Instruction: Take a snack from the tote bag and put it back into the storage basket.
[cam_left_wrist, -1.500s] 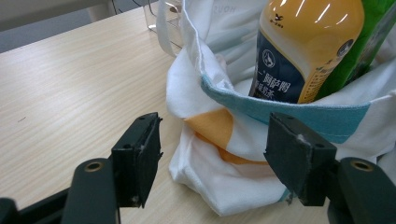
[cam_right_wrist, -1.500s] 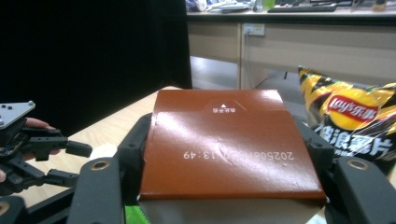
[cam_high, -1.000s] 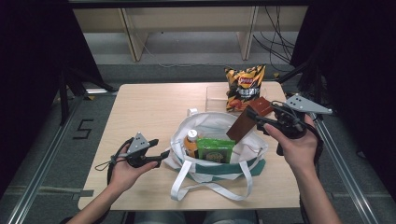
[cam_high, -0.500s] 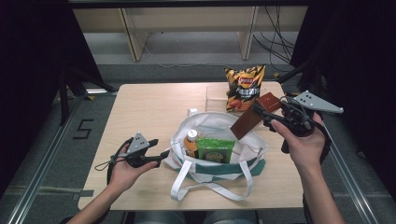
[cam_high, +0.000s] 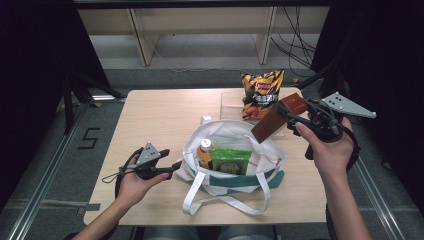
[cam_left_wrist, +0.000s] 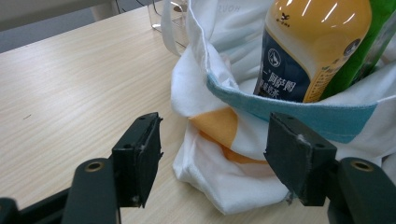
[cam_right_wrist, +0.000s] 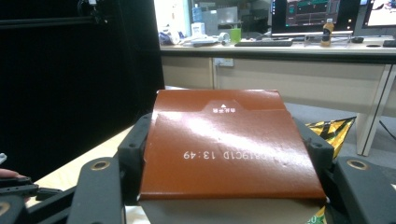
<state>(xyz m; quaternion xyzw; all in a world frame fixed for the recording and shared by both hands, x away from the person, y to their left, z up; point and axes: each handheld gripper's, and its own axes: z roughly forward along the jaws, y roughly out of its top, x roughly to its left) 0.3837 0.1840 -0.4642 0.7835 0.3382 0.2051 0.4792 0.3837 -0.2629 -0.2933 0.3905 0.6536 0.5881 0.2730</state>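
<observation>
In the high view, a brown box (cam_high: 278, 118) is held tilted in the right tongs (cam_high: 296, 118) above the far right rim of a white bag (cam_high: 232, 176) that lies open on the worktop (cam_high: 160, 120). A bottle (cam_high: 203, 152) and a green packet (cam_high: 230, 161) are seen inside the bag, and a chip bag (cam_high: 261, 93) stands behind it. The left tongs (cam_high: 176, 166) are held low at the bag's left side. In the left gripper view, the left tongs (cam_left_wrist: 212, 156) are seen spread apart, with the bag's white cloth (cam_left_wrist: 219, 140) just beyond and between the pads, not pressed by them; the bottle (cam_left_wrist: 310, 49) stands behind the bag's blue band. In the right gripper view, the box (cam_right_wrist: 224, 142) is clamped at both sides by the right tongs (cam_right_wrist: 226, 151), its glossy face turned up, clear of the worktop.
</observation>
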